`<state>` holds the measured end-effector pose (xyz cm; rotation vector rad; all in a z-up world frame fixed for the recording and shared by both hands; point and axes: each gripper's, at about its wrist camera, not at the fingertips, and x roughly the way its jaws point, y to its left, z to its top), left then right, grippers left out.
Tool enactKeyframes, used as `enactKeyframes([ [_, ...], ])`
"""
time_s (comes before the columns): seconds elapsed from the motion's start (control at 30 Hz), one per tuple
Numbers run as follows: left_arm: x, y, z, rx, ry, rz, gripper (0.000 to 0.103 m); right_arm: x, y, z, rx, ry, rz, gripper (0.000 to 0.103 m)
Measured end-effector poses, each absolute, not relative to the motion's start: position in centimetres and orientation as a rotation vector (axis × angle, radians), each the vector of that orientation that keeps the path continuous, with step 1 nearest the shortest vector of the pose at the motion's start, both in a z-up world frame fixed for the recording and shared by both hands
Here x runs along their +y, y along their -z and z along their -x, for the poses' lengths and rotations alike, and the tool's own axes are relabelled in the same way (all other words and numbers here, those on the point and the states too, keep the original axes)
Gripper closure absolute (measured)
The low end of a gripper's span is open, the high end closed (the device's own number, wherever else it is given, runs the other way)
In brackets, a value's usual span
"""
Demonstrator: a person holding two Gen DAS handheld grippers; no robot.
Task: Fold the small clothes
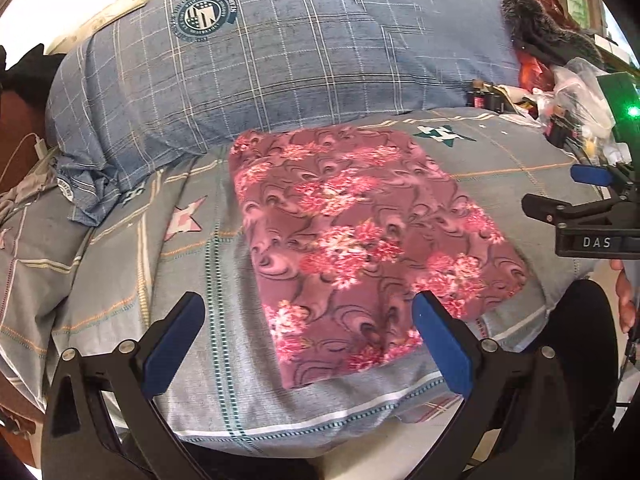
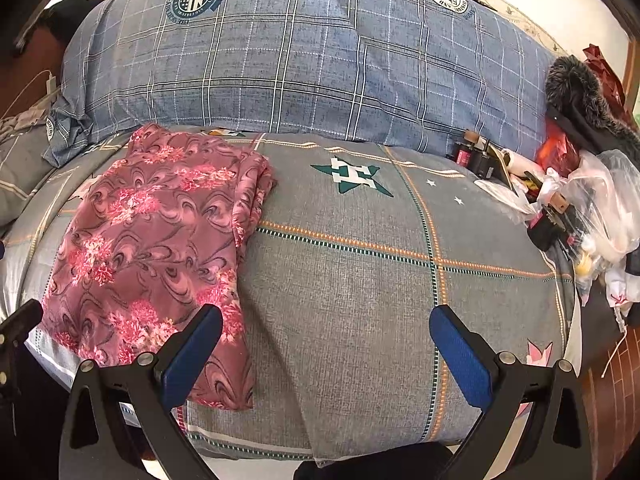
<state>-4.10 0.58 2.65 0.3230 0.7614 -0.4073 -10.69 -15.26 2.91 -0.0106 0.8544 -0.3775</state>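
Grey checked bedding (image 2: pixel 360 280) is spreading across both views as the working surface, its near edge dropping off at six o'clock. Nearest the left wrist camera, the left gripper (image 1: pixel 308 344) is hovering with its blue-padded fingers (image 1: pixel 174 344) spread wide apart and gripping nothing; the pad at four o'clock is overlapping the near corner of the cloth in view, though contact cannot be told. Likewise the right gripper (image 2: pixel 326 354) is hanging with fingers wide apart and empty, its eight o'clock pad in front of the cloth's near edge.

Just beyond, the pink floral garment (image 1: pixel 360 248) is lying folded into a flat rectangle on the bedding, centred in the left view and sitting at nine o'clock in the right view (image 2: pixel 160 248), where layered edges are showing along its right side. A green star print (image 2: pixel 352 176) is lying past it toward twelve o'clock. Farther back, a blue plaid pillow (image 2: pixel 300 52) is stretching across the top. At two to three o'clock, a fur-trimmed dark coat (image 2: pixel 580 96) and clear plastic bags (image 2: pixel 608 200) are crowding the bed's edge.
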Motion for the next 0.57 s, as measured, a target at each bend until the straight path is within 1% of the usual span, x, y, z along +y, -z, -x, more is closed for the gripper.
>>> enactKeyframes([
  [0.57, 0.13, -1.92, 4.25, 0.790, 0.387, -0.333, 0.000, -15.56, -2.69, 11.29, 0.852, 0.371, 0.036, 0.000],
])
